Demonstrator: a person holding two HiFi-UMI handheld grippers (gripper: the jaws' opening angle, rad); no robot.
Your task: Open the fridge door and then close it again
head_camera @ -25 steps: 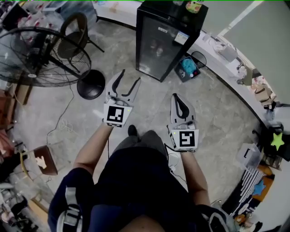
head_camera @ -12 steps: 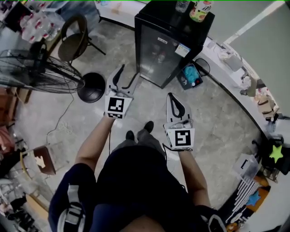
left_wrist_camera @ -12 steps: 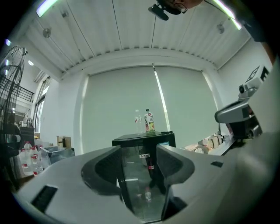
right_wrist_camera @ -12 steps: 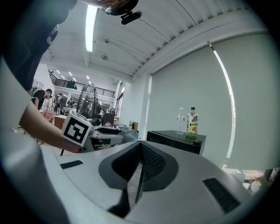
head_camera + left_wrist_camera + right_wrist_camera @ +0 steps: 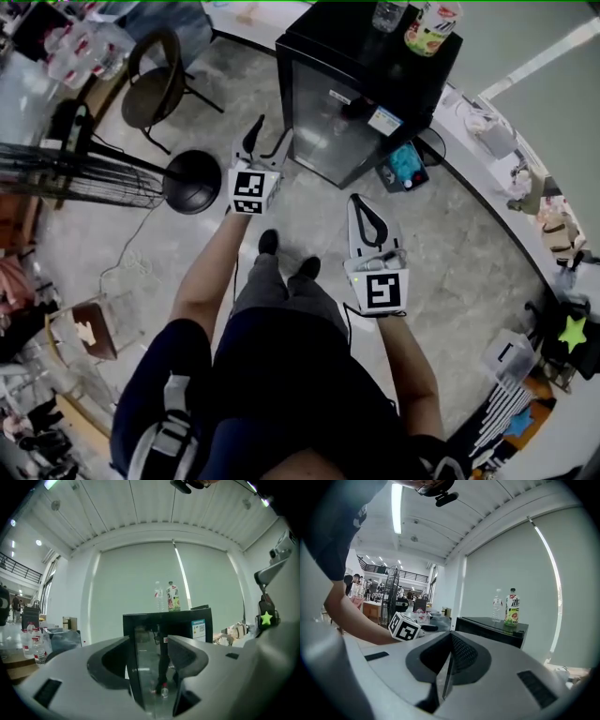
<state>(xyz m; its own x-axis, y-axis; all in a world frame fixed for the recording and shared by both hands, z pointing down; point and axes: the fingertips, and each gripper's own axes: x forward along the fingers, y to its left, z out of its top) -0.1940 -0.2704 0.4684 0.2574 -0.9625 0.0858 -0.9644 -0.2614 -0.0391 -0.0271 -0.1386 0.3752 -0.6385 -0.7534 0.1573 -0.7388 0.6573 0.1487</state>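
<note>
Reaching further ahead than a second ago, the left gripper [image 5: 267, 134] now hangs near the front left corner of the small black glass-door fridge [image 5: 349, 127], jaws apart with nothing gripped. The right gripper [image 5: 360, 200] trails behind, jaws together and empty. The fridge stands upright on the floor, long axis vertical, its door, seemingly shut, facing the person.

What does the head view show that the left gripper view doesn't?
Only the head view shows the big fan, the chair, the person's shoes and the shut right hand-held gripper. Only the left gripper view shows the ceiling. Both show the black fridge, the clear bottle and green-labelled bottle on top, and the open left hand-held gripper aimed at it.
</note>
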